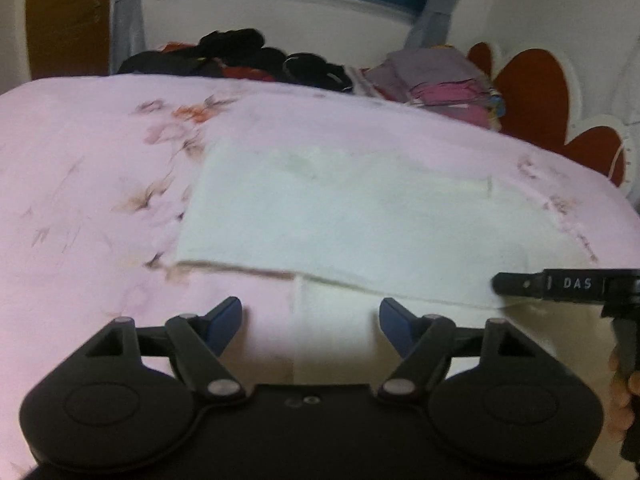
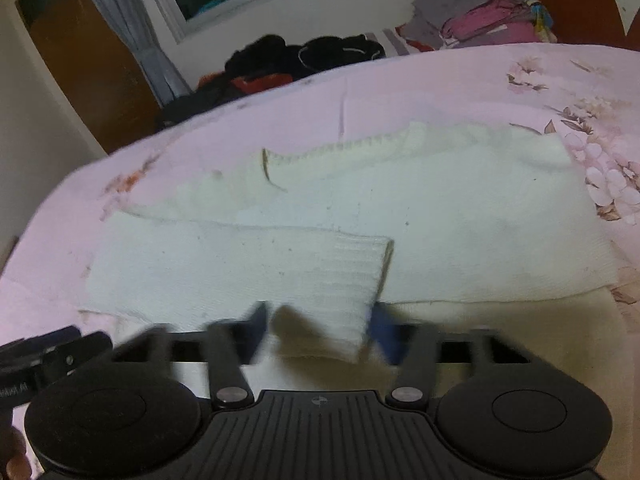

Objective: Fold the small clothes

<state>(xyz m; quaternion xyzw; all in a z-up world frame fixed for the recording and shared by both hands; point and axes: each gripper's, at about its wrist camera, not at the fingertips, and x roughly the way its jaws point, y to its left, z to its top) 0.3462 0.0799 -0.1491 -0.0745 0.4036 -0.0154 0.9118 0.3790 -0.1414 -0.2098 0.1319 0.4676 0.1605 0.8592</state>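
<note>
A cream knitted sweater (image 1: 360, 216) lies flat on the pink flowered bedsheet (image 1: 80, 200). In the right wrist view the sweater (image 2: 460, 220) has one sleeve (image 2: 240, 268) folded across its body, cuff toward me. My right gripper (image 2: 320, 332) is low over that cuff. The cuff lies between the blurred blue fingers, with a gap showing on the left side. My left gripper (image 1: 310, 320) stands open just above the sweater's near hem, with nothing between its fingers. The right gripper's black tip (image 1: 500, 284) reaches in at the sweater's right edge.
A heap of dark clothes (image 1: 240, 56) lies at the far edge of the bed. A stack of folded grey and pink clothes (image 1: 440, 80) sits to its right, by a red and white headboard (image 1: 532, 92). A window and curtains are behind.
</note>
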